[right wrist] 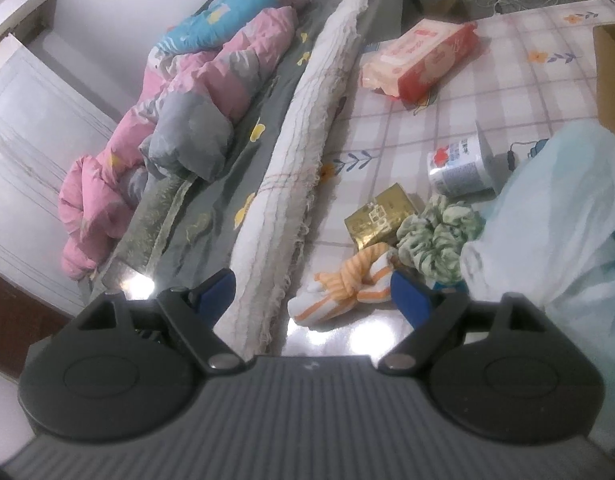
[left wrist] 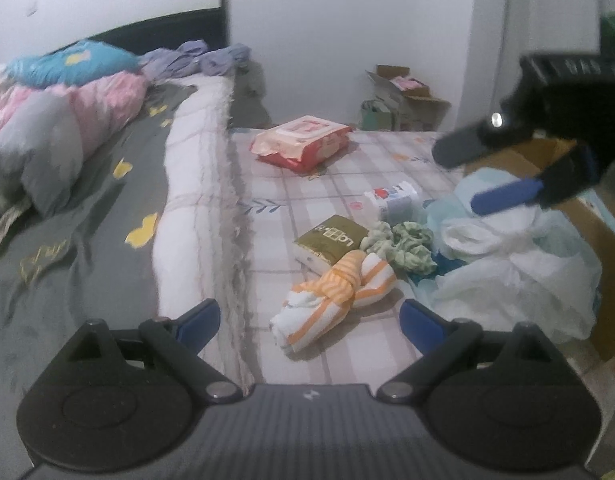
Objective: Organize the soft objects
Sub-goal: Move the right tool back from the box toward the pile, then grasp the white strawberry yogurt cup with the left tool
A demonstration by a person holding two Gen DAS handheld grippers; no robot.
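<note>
Reaching for the orange-and-white striped knotted cloth (left wrist: 335, 300) looks like the step in hand; it lies on the checked tabletop (left wrist: 347, 184), touching the green ruffled scrunchie (left wrist: 407, 246) and the gold packet (left wrist: 331, 240). Both the left claw (left wrist: 311, 320) and the right claw (right wrist: 311, 292) stand wide and empty. Best to come down over the knot, clear of the white plastic bag (right wrist: 547, 232), then close.

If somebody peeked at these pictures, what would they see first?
Probably the orange-striped towel, knotted up on the checked table right in front of the open left tongs. Next to it sits a green scrunchie, and behind them a red tissue pack. A pink quilt is bunched on the bed.
</note>
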